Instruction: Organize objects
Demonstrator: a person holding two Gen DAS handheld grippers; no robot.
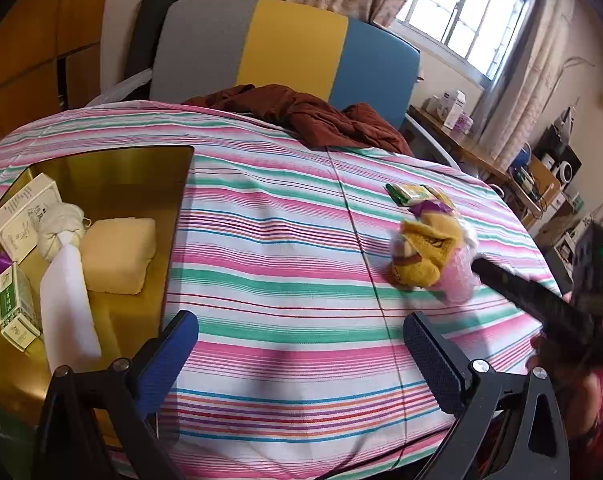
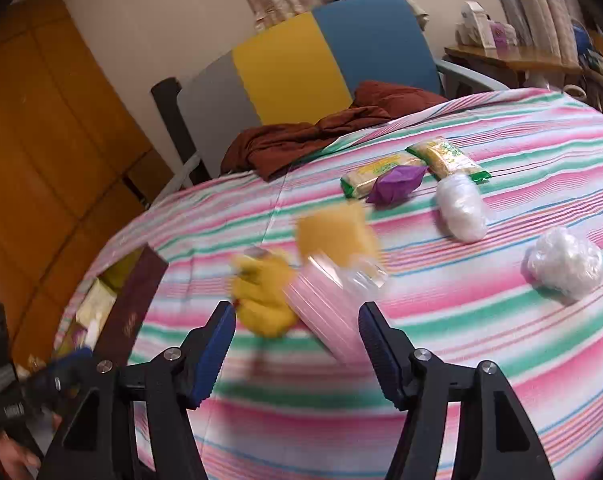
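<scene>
Both tongs, left point(image 1: 301, 364) and right point(image 2: 297, 356), gape empty over the striped bedsheet point(image 1: 285, 240) by the curtained window point(image 1: 465, 12).

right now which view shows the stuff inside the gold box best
The left wrist view: the gold box lies open to it, showing a cream sponge, small cartons and a white roll. The right wrist view shows only its dark outer wall and a blurred sliver of the inside.
</scene>
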